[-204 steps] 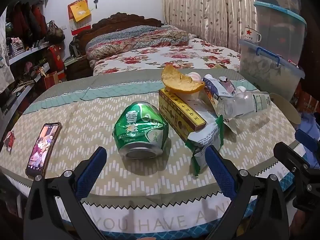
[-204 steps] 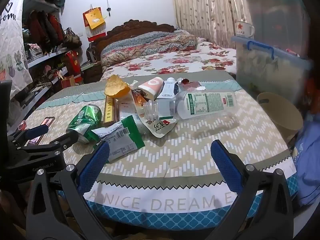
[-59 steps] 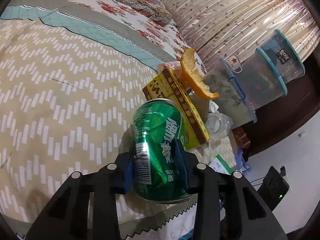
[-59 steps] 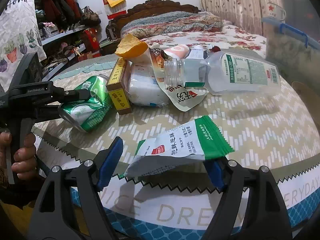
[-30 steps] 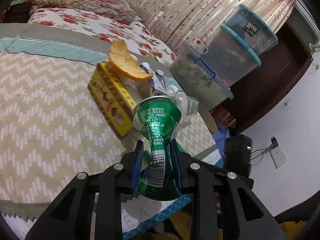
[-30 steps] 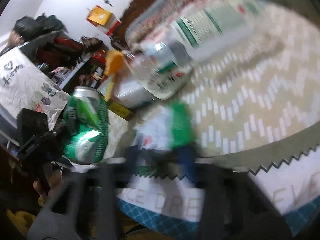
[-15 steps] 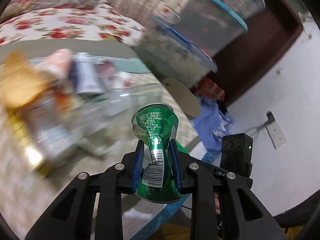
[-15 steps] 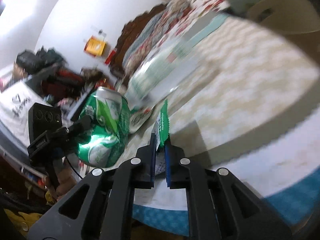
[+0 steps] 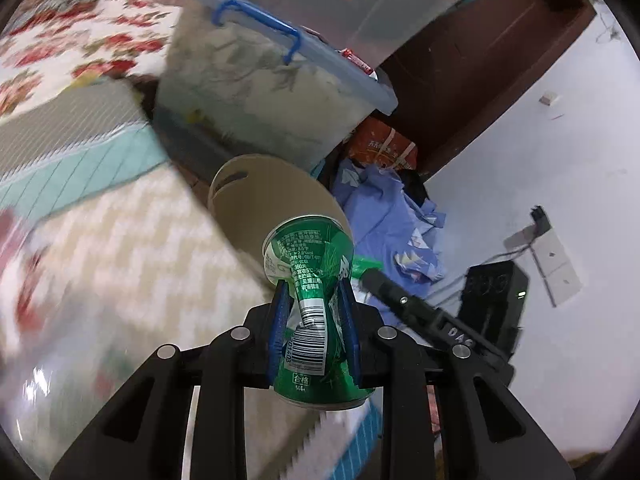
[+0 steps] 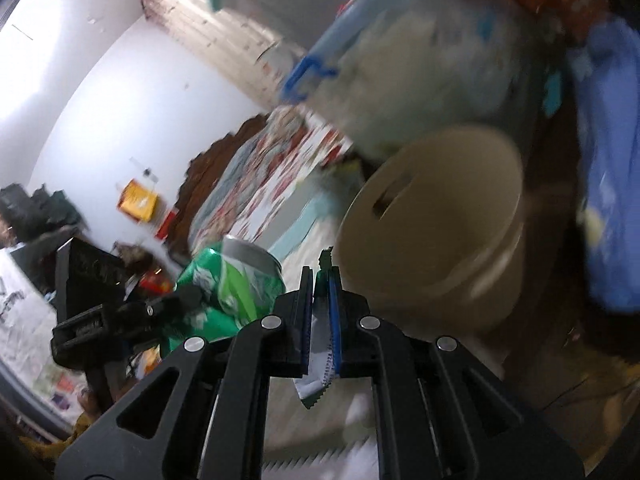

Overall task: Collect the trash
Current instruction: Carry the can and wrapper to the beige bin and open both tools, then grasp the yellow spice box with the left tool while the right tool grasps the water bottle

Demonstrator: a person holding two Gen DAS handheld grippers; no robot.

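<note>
Beside the patterned table stands a beige bin, with storage boxes behind. Your left gripper clamps the dented green can before the bin. Your right gripper pinches a green-and-white wrapper near the bin's rim.

A home bedroom: floral-quilted bed, carved headboard, stacked plastic storage boxes.
</note>
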